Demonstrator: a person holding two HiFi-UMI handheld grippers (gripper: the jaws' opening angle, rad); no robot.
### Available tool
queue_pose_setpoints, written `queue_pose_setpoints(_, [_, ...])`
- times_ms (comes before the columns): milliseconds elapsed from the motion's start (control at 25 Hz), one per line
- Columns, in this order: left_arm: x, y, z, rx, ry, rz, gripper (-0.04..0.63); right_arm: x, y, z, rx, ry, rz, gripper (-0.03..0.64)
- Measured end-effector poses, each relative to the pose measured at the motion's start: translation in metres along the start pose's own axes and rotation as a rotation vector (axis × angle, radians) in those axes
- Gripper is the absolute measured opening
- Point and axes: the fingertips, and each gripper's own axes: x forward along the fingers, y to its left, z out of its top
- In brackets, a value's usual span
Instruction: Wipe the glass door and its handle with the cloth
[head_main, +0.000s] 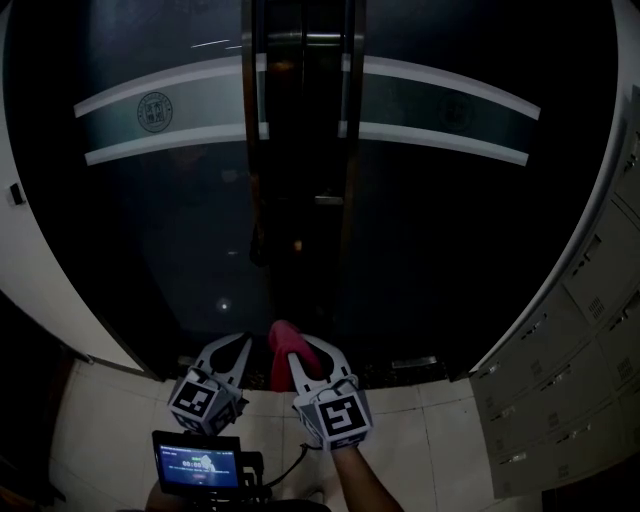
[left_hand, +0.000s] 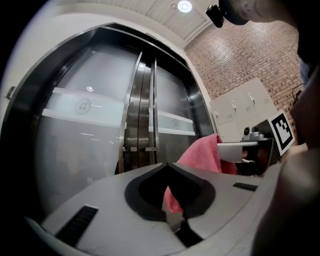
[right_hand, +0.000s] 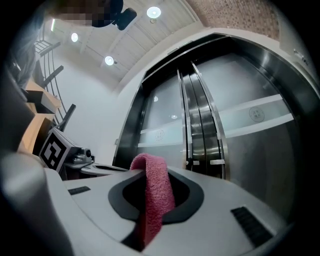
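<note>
The double glass door (head_main: 170, 240) fills the head view, dark, with a frosted band across it. Its two vertical metal handles (head_main: 262, 200) run down the middle seam, as also shown in the left gripper view (left_hand: 136, 145) and the right gripper view (right_hand: 192, 150). My right gripper (head_main: 305, 358) is shut on a pink cloth (head_main: 283, 345), which stands up between its jaws (right_hand: 155, 195). My left gripper (head_main: 228, 350) hangs beside it, shut, with nothing held (left_hand: 175, 225). Both are low, short of the door. The cloth (left_hand: 202, 155) shows past the left jaws.
Grey lockers (head_main: 580, 330) line the right wall. A white wall (head_main: 40, 250) stands to the left of the door frame. Pale floor tiles (head_main: 100, 440) lie underfoot. A small lit screen (head_main: 197, 465) sits below the left gripper. A brick wall (left_hand: 250, 60) rises above the lockers.
</note>
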Motion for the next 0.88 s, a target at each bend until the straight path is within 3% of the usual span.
queue_pose_setpoints(360, [-0.016, 0.011, 0.009, -0.022, -0.026, -0.002, 0.011, -0.002, 0.010, -0.006, -0.006, -0.020, -0.061, 0.032])
queue_pose_setpoints(880, [-0.022, 0.021, 0.008, -0.018, -0.023, -0.009, 0.011, 0.008, 0.023, -0.004, -0.035, -0.009, -0.049, 0.028])
